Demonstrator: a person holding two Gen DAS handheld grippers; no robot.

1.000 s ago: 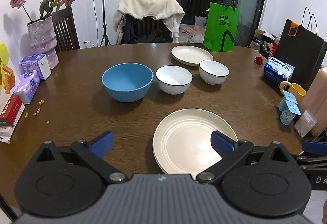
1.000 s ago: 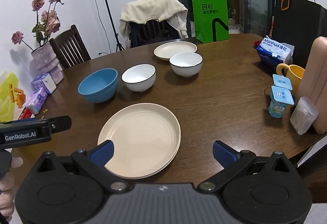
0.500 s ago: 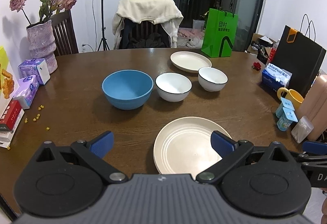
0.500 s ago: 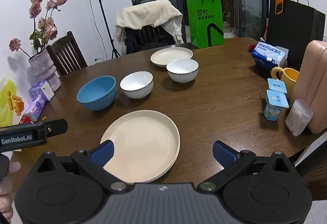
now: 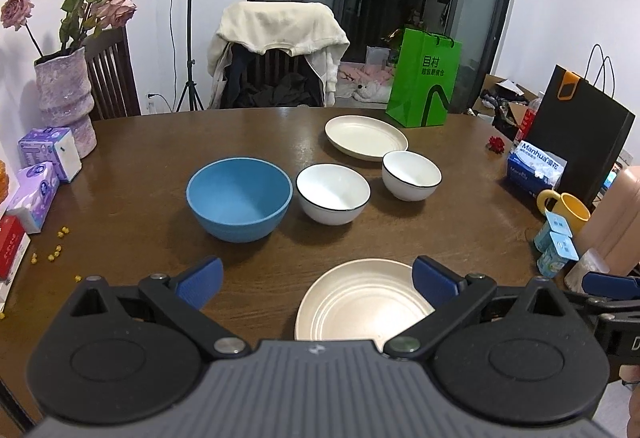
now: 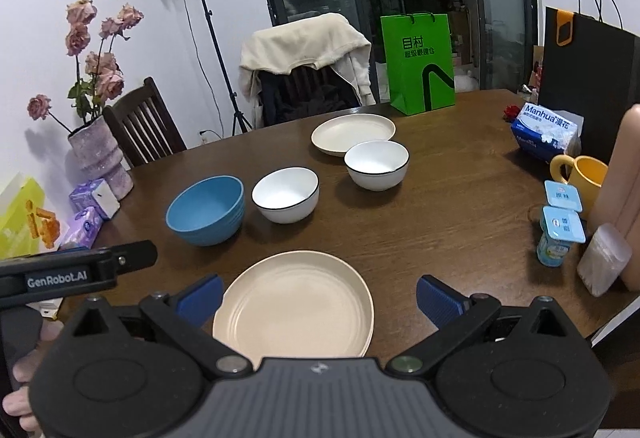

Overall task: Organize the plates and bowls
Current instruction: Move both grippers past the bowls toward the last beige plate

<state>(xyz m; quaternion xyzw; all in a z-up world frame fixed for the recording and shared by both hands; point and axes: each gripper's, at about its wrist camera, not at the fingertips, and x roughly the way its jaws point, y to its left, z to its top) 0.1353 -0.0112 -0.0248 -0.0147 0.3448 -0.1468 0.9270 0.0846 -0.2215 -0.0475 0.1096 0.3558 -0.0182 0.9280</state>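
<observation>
A beige plate (image 5: 364,302) (image 6: 296,302) lies at the near edge of the brown round table (image 5: 120,246). Behind it stand a blue bowl (image 5: 239,198) (image 6: 206,209), a white black-rimmed bowl (image 5: 333,193) (image 6: 286,194) and a second white bowl (image 5: 412,175) (image 6: 377,164). Farther back lies another beige plate (image 5: 365,137) (image 6: 353,134). My left gripper (image 5: 316,280) is open above the near table edge, holding nothing. My right gripper (image 6: 319,300) is open above the near plate, apart from it.
A vase of pink roses (image 5: 66,102) and tissue packs (image 5: 36,194) stand at the left. A green bag (image 5: 424,94), black bag (image 5: 588,134), tissue pack (image 5: 536,168), yellow mug (image 5: 568,208) and yoghurt cups (image 6: 560,230) line the back and right. A draped chair (image 5: 280,58) stands behind.
Both grippers have pulled back and risen, so the dishes sit lower and farther in both views. Nothing on the table has moved; both grippers stay open.
</observation>
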